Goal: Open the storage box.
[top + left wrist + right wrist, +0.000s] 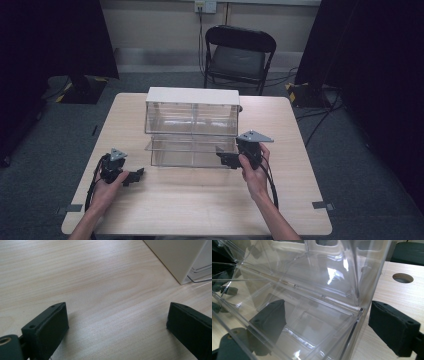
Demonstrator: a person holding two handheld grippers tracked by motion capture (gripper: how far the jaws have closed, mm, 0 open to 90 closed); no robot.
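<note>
Drawer (192,150) of the clear organiser sits pulled out; right gripper (226,157) straddles its wall unclenched (left gripper (134,177) released).

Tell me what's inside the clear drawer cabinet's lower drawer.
The lower drawer of the clear drawer cabinet looks empty. One jaw of the right tongs reaches inside it. Its far left end is lost in glare.

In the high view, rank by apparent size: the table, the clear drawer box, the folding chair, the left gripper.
1. table
2. clear drawer box
3. folding chair, farther off, so unsure
4. left gripper
</note>
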